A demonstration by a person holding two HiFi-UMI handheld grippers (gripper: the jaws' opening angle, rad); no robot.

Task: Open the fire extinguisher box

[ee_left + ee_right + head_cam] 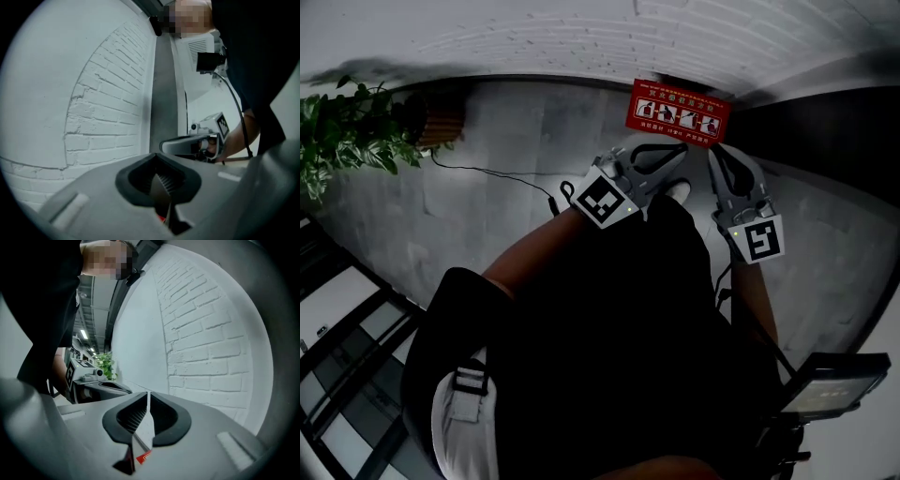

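At the foot of the white brick wall [581, 37] stands the fire extinguisher box [678, 112], red, with a row of white pictograms on the face I look down on. I hold my left hand-held gripper [661, 161] just short of the box's near edge, towards its left end, and my right hand-held gripper [719, 155] just short of the same edge at its right end. Both point at the box, side by side and close together; whether either tip touches it I cannot tell. In the left gripper view my left hand-held gripper [161, 185] has its jaws pressed together with nothing between them, and a sliver of the red box shows below them. In the right gripper view my right hand-held gripper [145, 420] is likewise closed and empty, with a red and white scrap of the box [143, 456] showing under its jaws. Well to the left of the box, along the same wall, grows a leafy green plant [347, 131]. A thin dark cable [487, 172] runs over the grey tiled floor [487, 225] from the plant's side towards the box.
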